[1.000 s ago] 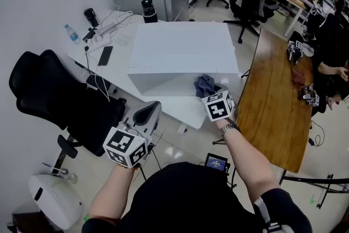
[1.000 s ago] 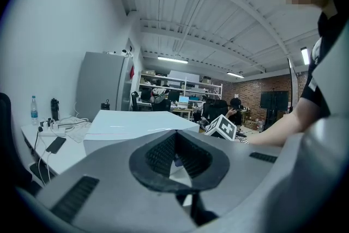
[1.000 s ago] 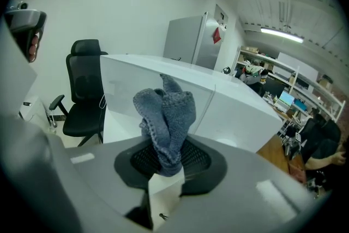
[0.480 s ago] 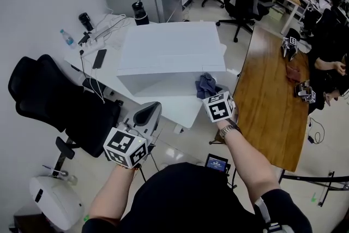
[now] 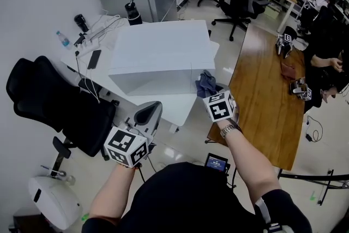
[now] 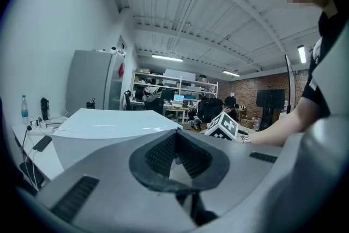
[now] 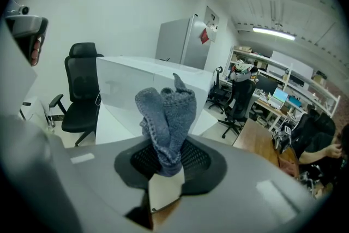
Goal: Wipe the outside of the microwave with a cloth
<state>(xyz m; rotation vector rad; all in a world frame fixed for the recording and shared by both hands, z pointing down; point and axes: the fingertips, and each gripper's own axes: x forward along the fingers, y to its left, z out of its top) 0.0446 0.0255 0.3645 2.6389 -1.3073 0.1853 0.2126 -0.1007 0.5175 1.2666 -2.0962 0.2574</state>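
The microwave (image 5: 161, 54) looks like a plain white box on a white table (image 5: 177, 109). It also shows in the left gripper view (image 6: 109, 125) and the right gripper view (image 7: 142, 90). My right gripper (image 5: 209, 93) is shut on a bunched blue-grey cloth (image 5: 205, 83), which hangs at the box's near right corner; whether it touches I cannot tell. Seen from the right gripper (image 7: 165, 163), the cloth (image 7: 166, 117) sticks up out of the jaws. My left gripper (image 5: 148, 113) is low in front of the table, shut and empty (image 6: 175, 158).
A black office chair (image 5: 49, 101) stands left of the table. A phone (image 5: 94, 59), bottles and cables lie on the table's far left. A wooden table (image 5: 267, 90) runs along the right, with a seated person (image 5: 327, 63) beyond. A white appliance (image 5: 52, 199) sits on the floor.
The whole scene has slid left in the head view while both grippers keep their places in the picture. The cloth now hangs at the box's right corner, no longer before its front face.
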